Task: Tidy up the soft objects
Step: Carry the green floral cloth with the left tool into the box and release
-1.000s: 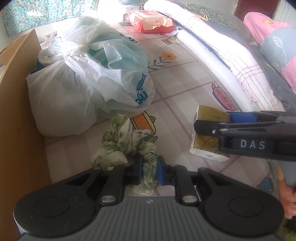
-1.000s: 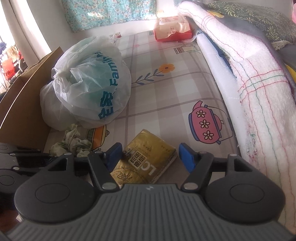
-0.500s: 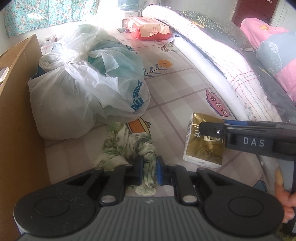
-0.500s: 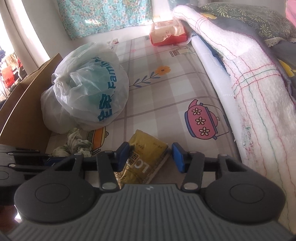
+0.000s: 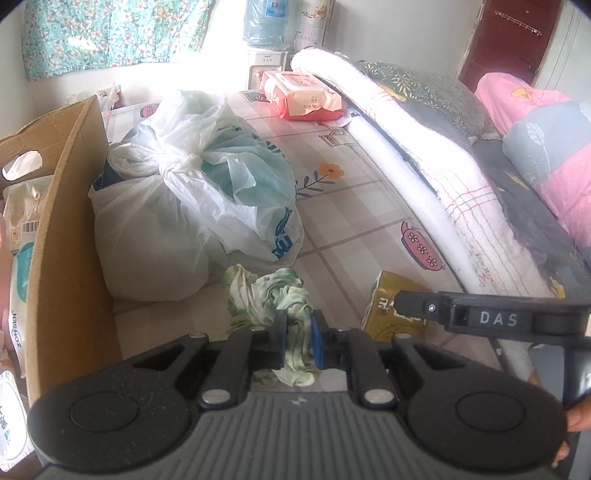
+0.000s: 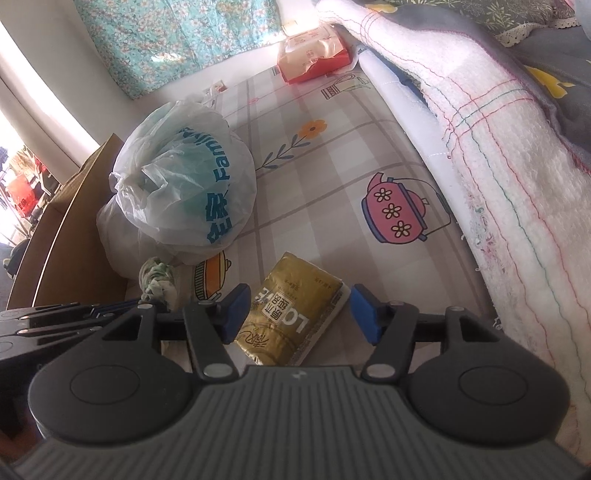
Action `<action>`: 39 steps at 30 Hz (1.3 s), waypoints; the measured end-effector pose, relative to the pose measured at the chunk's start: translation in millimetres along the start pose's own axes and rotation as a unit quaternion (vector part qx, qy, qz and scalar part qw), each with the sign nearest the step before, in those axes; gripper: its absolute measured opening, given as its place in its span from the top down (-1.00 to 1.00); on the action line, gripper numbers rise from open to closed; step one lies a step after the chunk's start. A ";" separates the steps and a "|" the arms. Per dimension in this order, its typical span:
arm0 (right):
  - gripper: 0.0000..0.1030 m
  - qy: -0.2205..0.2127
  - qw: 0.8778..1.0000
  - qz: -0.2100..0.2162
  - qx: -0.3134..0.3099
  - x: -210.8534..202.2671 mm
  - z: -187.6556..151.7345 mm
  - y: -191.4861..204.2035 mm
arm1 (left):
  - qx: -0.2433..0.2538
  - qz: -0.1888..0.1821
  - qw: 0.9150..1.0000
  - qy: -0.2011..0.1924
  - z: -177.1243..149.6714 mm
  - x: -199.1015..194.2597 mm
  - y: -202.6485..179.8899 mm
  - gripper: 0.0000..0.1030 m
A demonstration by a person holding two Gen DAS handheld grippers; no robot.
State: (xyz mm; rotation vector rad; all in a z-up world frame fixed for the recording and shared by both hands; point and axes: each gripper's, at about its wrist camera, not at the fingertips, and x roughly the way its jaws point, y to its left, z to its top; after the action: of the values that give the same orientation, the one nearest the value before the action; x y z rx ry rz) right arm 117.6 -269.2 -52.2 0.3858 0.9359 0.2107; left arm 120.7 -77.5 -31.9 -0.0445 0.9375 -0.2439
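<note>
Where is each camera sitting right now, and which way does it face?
Left wrist: sits on the left gripper, facing along the mattress toward the tied plastic bag and cardboard box; its fingers pinch the green cloth, and the right gripper crosses its right side.
Right wrist: sits on the right gripper, facing down and forward; its open fingers straddle the gold tissue pack, and the left gripper shows at lower left.
Shared: bag, cloth, tissue pack, box, and red wipes pack.

Home bedroom, printed mattress sheet (image 6: 332,155), folded quilts (image 5: 461,177), floral curtain (image 5: 110,33), water dispenser (image 5: 266,37)
</note>
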 end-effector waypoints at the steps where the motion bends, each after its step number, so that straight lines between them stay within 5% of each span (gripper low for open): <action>1: -0.16 0.000 1.000 -0.001 0.000 0.3 0.2 1.2 | -0.005 -0.005 1.000 -0.004 2.4 -6.2 2.4 0.73; 5: -0.19 -0.006 1.000 0.005 0.001 -1.1 2.1 4.4 | -0.035 -0.032 0.998 -0.038 14.5 -48.8 22.2 0.73; 14: -0.25 -0.013 1.000 0.016 0.000 2.1 1.6 13.7 | -0.148 -0.028 0.984 -0.091 10.2 -127.2 106.0 0.72; 22: -0.25 -0.007 1.000 0.014 -0.001 8.1 -3.1 19.0 | -0.263 -0.060 0.960 -0.074 -20.1 -122.0 159.4 0.71; 28: -0.25 -0.005 1.000 0.011 -0.002 6.3 -4.0 20.9 | -0.299 -0.063 0.949 -0.076 -36.3 -121.4 178.9 0.71; 39: -0.26 -0.001 1.000 0.004 -0.002 10.1 -4.0 23.6 | -0.309 -0.066 0.947 -0.063 -45.3 -110.1 189.4 0.71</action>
State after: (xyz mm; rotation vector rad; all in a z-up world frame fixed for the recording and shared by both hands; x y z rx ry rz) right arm 120.0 -243.4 -52.1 0.3858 0.9328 0.2189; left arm 57.6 134.6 1.3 -0.6973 0.8532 -0.0607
